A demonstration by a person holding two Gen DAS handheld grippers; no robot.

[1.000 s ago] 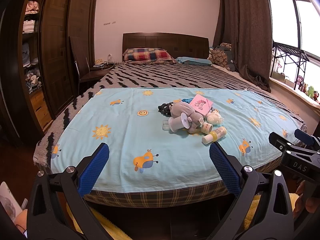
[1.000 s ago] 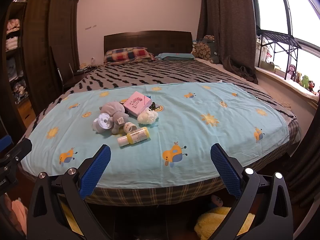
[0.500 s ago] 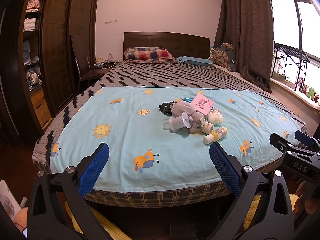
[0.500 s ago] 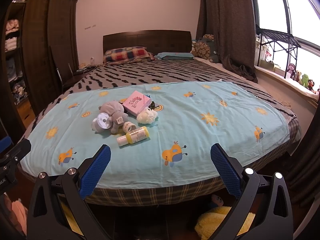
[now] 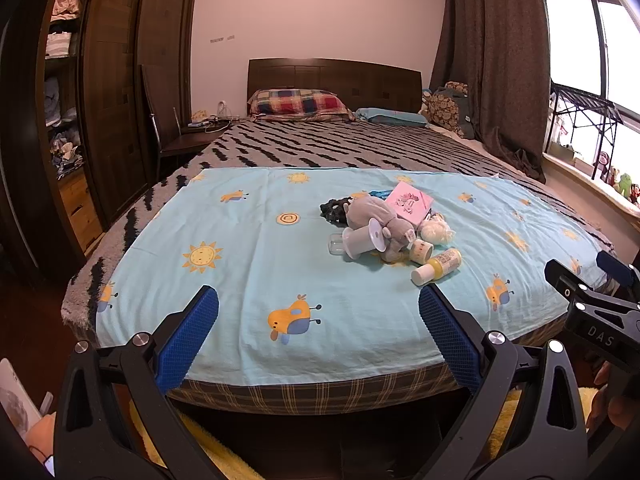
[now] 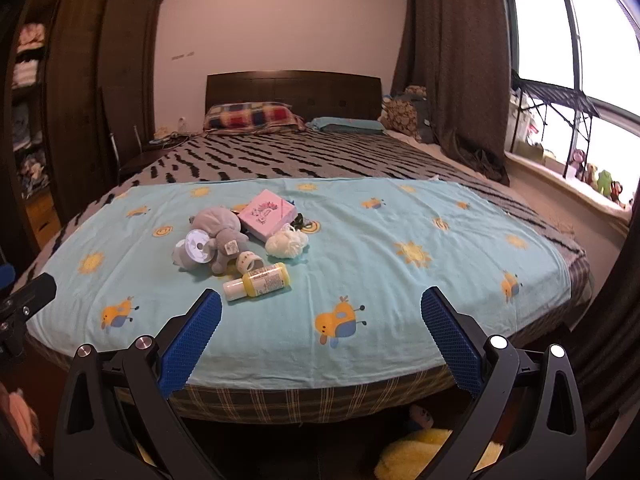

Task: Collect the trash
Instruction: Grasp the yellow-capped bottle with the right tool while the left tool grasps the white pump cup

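Tongs [image 5: 318, 308] [image 6: 321, 310] agape, blue textured pads [image 5: 182, 340]

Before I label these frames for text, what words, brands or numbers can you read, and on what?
"DAS": white letters on the black body of the right claw, seen from the left wrist view.
Yellow bottle: printed label, too small to read.
Pink box: a drawing and lettering, too blurred to read.

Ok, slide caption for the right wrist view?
Open right gripper faces a yellow bottle, grey plush toy and pink box on the bed.
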